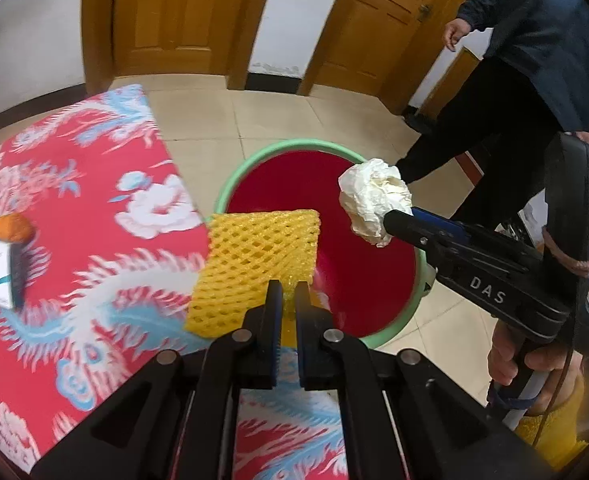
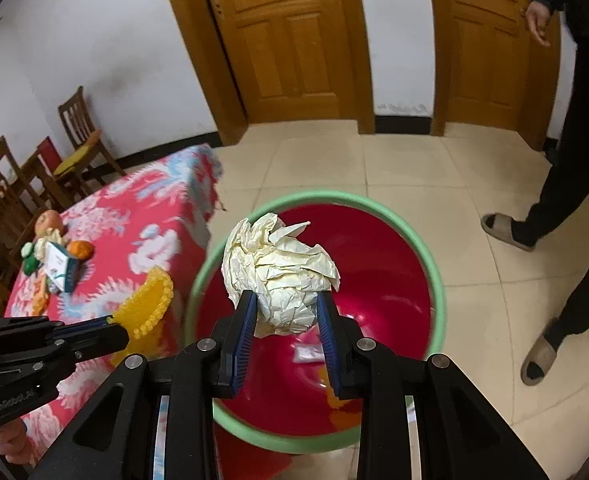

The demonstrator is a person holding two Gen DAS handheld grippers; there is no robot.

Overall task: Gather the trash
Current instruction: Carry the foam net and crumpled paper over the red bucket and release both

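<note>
My left gripper (image 1: 288, 292) is shut on a yellow foam net sleeve (image 1: 254, 268) and holds it over the table edge, next to the bin. It also shows in the right wrist view (image 2: 148, 300). My right gripper (image 2: 284, 304) is shut on a crumpled white paper ball (image 2: 280, 272) and holds it above the red bin with a green rim (image 2: 434, 276). In the left wrist view the paper ball (image 1: 374, 200) hangs over the bin's right rim (image 1: 294, 146). Small scraps lie in the bin's bottom (image 2: 308, 354).
The table with a red floral cloth (image 1: 74, 240) stands left of the bin; a doll (image 2: 48, 226), a small box (image 2: 60, 266) and an orange thing (image 2: 80, 249) lie on it. Wooden chairs (image 2: 78, 140) stand far left. A person (image 2: 566, 200) stands on the tiled floor at right.
</note>
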